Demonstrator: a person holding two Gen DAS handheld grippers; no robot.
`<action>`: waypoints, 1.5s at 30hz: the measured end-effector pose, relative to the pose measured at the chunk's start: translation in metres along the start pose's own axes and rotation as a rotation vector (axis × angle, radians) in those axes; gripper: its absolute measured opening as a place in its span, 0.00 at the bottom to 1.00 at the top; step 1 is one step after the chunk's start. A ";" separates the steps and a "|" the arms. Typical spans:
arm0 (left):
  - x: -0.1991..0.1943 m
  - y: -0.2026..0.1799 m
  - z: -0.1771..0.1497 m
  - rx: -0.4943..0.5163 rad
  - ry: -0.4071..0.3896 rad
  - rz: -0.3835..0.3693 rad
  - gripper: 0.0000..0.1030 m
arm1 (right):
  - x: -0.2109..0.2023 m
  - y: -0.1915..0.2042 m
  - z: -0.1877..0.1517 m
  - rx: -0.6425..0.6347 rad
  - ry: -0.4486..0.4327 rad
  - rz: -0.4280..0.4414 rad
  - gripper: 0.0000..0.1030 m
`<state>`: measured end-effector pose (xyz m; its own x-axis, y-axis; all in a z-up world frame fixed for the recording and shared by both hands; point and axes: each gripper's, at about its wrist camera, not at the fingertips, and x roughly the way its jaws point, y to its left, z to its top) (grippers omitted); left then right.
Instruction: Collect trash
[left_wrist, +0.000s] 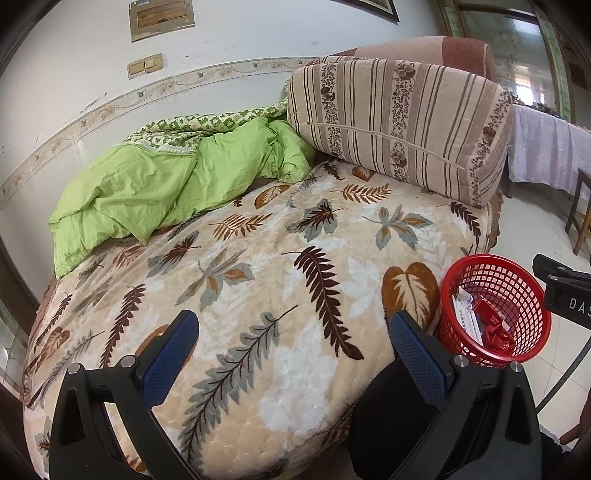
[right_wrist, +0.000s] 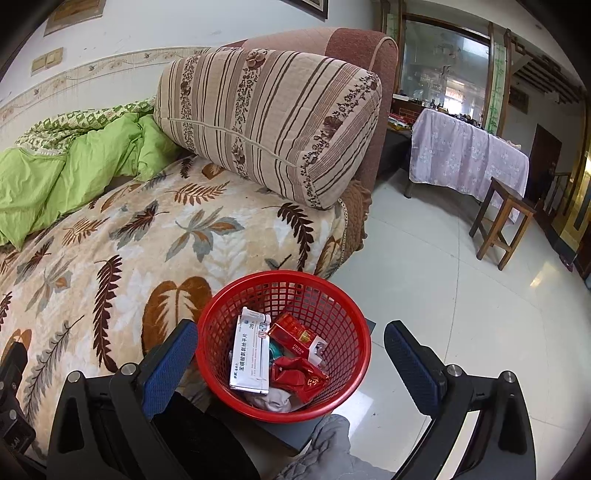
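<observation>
A red mesh basket (right_wrist: 332, 295) stands on a small grey stand beside the bed. In it lie a white medicine box (right_wrist: 249, 358), a red cigarette pack (right_wrist: 291, 334), a crumpled red wrapper (right_wrist: 295, 374) and pale tissue. My right gripper (right_wrist: 291, 358) hovers over the basket, open, with nothing between its blue pads. The left wrist view shows the same basket (left_wrist: 517, 291) at right. My left gripper (left_wrist: 291, 354) is open above the leaf-patterned blanket (left_wrist: 258, 266), empty. Part of the right gripper's body shows at the right edge of that view.
A green quilt (left_wrist: 147, 184) is bunched at the bed's far left, and a striped cushion (left_wrist: 399, 125) leans on the pink headboard. Right of the bed is tiled floor (right_wrist: 461, 314), a wooden stool (right_wrist: 502, 221) and a table under a lilac cloth (right_wrist: 469, 151).
</observation>
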<state>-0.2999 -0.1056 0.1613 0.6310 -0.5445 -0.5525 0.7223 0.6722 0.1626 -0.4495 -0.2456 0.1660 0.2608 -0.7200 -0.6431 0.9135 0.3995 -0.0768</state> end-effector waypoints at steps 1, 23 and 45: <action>0.001 0.000 0.000 0.000 0.002 -0.003 1.00 | 0.000 0.000 0.000 0.001 0.000 0.001 0.98; 0.013 0.001 -0.002 -0.005 0.035 -0.022 1.00 | 0.014 0.007 0.003 -0.009 0.030 0.002 0.98; 0.011 0.003 -0.002 -0.006 0.033 -0.020 1.00 | 0.016 0.007 0.002 -0.008 0.036 0.001 0.98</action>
<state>-0.2914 -0.1082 0.1542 0.6064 -0.5413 -0.5825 0.7332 0.6640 0.1463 -0.4384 -0.2555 0.1570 0.2504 -0.6990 -0.6699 0.9105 0.4052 -0.0824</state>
